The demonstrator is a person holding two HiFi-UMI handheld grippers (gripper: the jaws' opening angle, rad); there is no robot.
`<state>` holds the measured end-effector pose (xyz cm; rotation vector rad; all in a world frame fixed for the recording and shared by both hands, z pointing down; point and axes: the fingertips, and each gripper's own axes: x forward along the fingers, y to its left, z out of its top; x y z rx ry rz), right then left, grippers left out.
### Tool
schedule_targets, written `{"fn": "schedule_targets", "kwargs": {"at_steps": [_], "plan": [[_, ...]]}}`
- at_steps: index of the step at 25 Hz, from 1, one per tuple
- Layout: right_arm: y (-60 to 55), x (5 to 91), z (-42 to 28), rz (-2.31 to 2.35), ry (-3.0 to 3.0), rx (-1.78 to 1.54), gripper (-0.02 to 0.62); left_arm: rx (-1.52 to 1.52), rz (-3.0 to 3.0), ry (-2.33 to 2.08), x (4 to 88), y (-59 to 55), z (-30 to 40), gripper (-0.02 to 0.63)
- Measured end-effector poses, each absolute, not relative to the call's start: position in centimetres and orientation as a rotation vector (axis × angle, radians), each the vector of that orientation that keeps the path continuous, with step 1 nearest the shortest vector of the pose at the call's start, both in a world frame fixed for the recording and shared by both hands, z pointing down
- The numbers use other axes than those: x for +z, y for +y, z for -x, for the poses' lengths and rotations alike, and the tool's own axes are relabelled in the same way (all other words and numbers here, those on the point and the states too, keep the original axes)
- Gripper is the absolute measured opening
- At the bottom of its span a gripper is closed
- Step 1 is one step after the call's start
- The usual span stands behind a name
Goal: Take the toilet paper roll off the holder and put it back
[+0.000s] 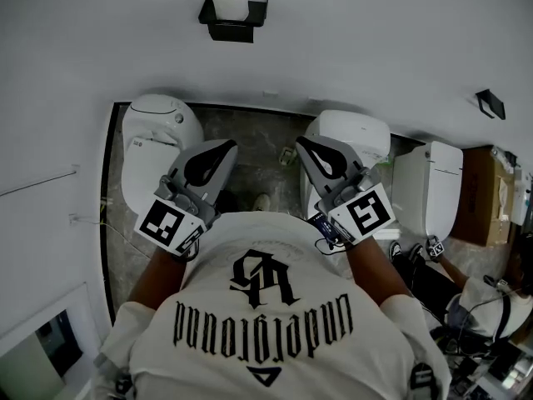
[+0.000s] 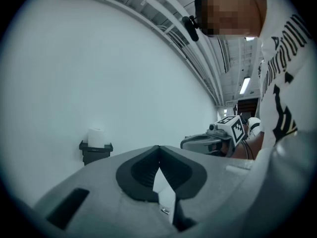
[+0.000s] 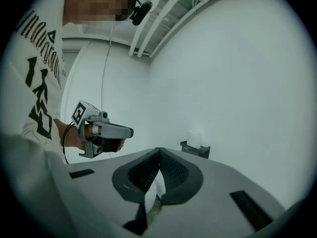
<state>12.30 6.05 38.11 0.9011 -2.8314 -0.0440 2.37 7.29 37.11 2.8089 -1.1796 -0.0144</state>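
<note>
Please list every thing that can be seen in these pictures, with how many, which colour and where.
toilet paper roll: one, white, upright on the holder
holder: one, black, on the white wall, top middle of the head view
toilets: three as it seems, white, side by side on the dark floor below the wall
wall fitting: one, black, on the wall at right
cardboard box: one, brown, far right
T-shirt: one, white with black print, on the person
left tongs: one, grey, shut, empty
right tongs: one, grey, shut, empty
</note>
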Motion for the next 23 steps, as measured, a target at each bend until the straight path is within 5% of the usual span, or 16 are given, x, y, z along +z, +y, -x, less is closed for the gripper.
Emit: {"fn": "schedule_targets", "kwargs": {"at_steps": [23], "plan": [[4.9,37.7,-11.6,-0.896,-2.83,-0.042,0.014,-0.025,-2.826,-1.098,36.9,6.0,-2.7,0.012]]}}
